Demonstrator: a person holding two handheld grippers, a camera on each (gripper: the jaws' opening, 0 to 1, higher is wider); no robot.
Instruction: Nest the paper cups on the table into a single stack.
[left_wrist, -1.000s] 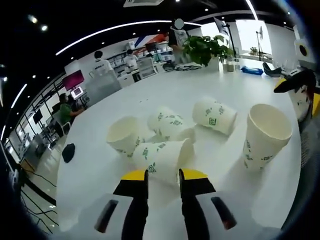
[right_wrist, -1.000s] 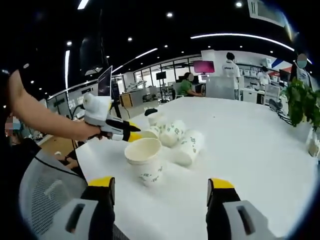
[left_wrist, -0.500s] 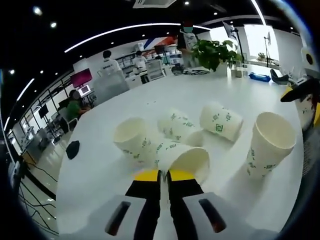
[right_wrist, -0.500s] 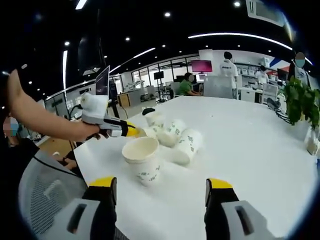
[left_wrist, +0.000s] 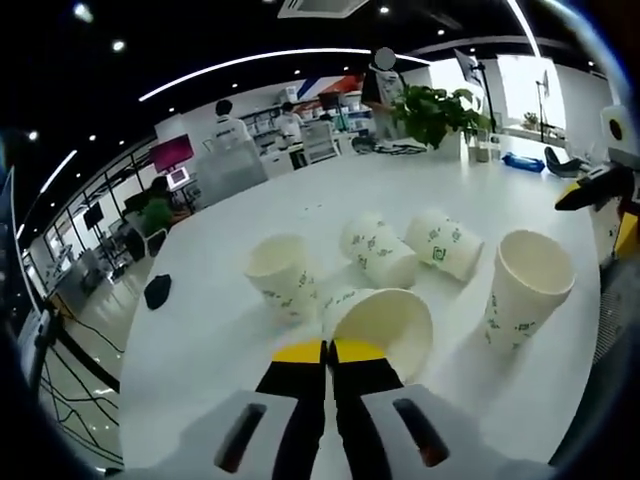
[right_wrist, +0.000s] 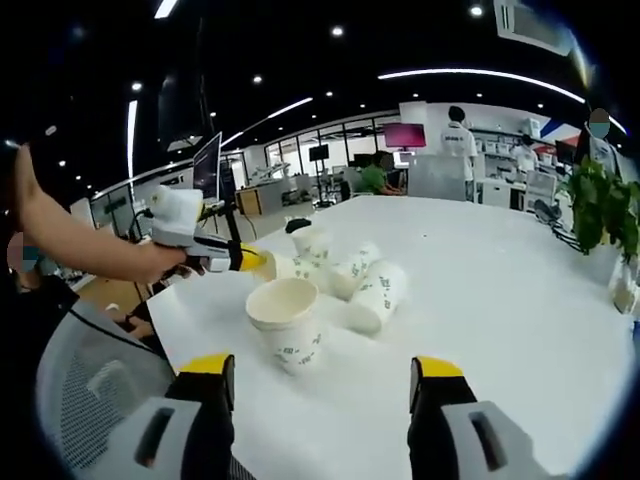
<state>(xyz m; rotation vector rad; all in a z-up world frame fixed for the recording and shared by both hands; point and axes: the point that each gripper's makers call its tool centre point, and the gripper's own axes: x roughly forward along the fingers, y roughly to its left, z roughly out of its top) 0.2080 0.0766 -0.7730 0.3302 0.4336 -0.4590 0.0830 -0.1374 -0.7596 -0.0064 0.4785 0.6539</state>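
Left gripper has shut on the rim of a paper cup and raised it off the desk, mouth tipped toward the camera; a second ago its jaws were only straddling it. Right gripper hangs wide, empty, before the upright cup. Likely next: nest into it.
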